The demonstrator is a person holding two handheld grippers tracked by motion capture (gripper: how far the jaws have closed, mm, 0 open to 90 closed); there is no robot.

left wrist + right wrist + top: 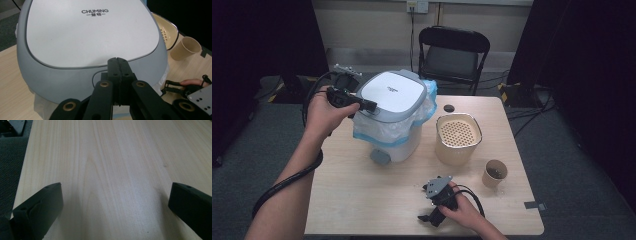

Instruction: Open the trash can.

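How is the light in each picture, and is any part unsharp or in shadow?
High view: the table is evenly lit, the room's sides fall dark. Left gripper view: the bin lid is bright and fairly sharp, the closed left claw close to the camera is dark. Right gripper view: soft shadows lie on the wood beside the open right claw, whose near fingers look blurred.

The near half of the tabletop [362,205] lies bare between the two hands, wide enough for a pass from either side. The lidded bin [394,112] blocks the left rear, its bag bulging outward. Just beside it stands the perforated cream container [458,138], with a narrow gap between them. The paper cup [495,173] crowds the right edge, near the right gripper [428,218].
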